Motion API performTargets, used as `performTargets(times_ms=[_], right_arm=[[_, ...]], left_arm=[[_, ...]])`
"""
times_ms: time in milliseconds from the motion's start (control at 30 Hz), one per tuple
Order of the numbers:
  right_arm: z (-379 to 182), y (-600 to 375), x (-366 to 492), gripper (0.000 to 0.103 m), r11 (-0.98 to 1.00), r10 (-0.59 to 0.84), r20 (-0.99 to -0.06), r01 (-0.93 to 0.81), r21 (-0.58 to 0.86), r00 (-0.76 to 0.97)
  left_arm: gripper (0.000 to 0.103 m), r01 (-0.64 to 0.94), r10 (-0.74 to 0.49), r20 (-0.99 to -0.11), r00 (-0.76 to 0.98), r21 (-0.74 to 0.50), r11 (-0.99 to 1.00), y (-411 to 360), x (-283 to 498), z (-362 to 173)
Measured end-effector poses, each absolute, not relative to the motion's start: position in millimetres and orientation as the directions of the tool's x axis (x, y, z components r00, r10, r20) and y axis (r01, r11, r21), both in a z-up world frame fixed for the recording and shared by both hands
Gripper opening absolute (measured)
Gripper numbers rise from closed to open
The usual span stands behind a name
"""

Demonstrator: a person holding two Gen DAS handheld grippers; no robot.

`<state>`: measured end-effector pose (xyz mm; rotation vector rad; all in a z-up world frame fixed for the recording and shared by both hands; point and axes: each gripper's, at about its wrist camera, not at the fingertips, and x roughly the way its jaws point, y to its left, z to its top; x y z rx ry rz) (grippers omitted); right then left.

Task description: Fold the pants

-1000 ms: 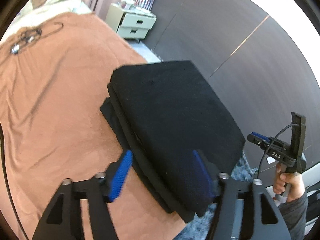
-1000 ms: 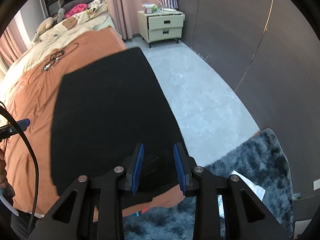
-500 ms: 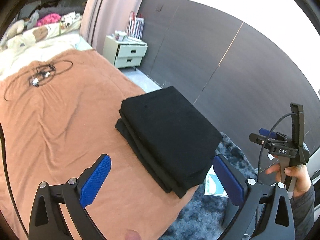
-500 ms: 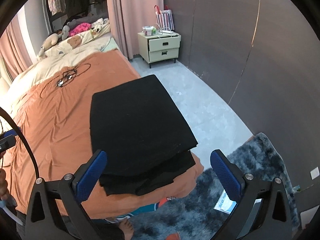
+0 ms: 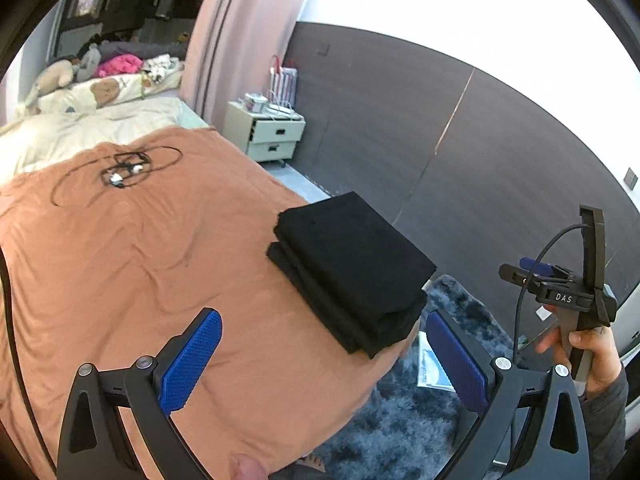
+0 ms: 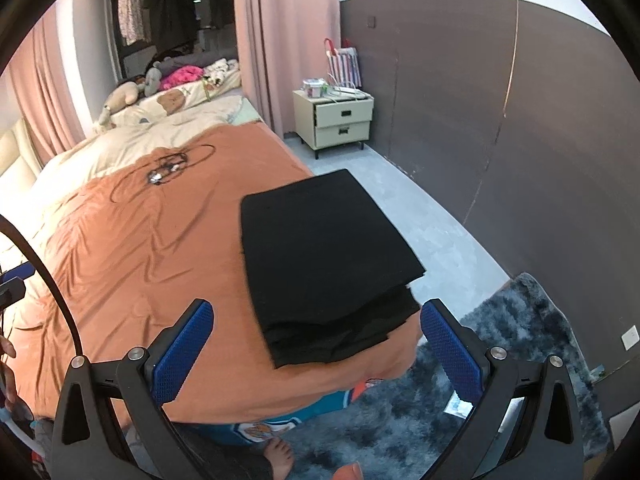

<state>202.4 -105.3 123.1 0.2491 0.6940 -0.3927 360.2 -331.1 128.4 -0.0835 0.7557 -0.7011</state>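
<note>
Now the pants (image 6: 324,256) lie folded in a black stack on the orange blanket (image 6: 152,252), at the bed's 3 o'clock edge. Both the left gripper (image 5: 324,356) and right gripper (image 6: 316,352) gape wide, empty, clear of the stack.

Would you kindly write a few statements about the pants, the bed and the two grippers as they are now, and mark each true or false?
1. The black pants lie folded in a stack on the orange bedspread. True.
2. The right gripper is clamped on the pants. False: its fingers stand wide apart, off the cloth.
3. The left gripper is open and holds nothing. True.
4. The pants sit in the middle of the bed. False: they sit near its corner, by the grey rug.
5. A tangled black cable lies on the bedspread. True.
</note>
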Motion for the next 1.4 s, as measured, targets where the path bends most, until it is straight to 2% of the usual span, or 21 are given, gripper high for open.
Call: performTargets(times_ms=[333,833,1400], right_arm=[[124.9,-55.6,173.8,0.103,0.912,-0.273,-0.622,0.404,0.075,0.734],[127.2,13.9,128.9,0.103,0.938,-0.29,-0.549,0.347,0.001,0.784],[98.5,77.0,71.3,0.103,0.945,-0.28,-0.445,0.325,0.026,0.851]], left_arm=[[0.103,0.522,-0.565,-0.58,0.587,-0.262,0.812,-265.2,311.0,151.2],[0.103,0.482,-0.499,-0.527,0.688,-0.182,0.857,-207.6,249.2,167.4],[0.103,0.437,-0.461,-0.433,0.775,-0.16,0.885,-142.6,177.4,164.5]])
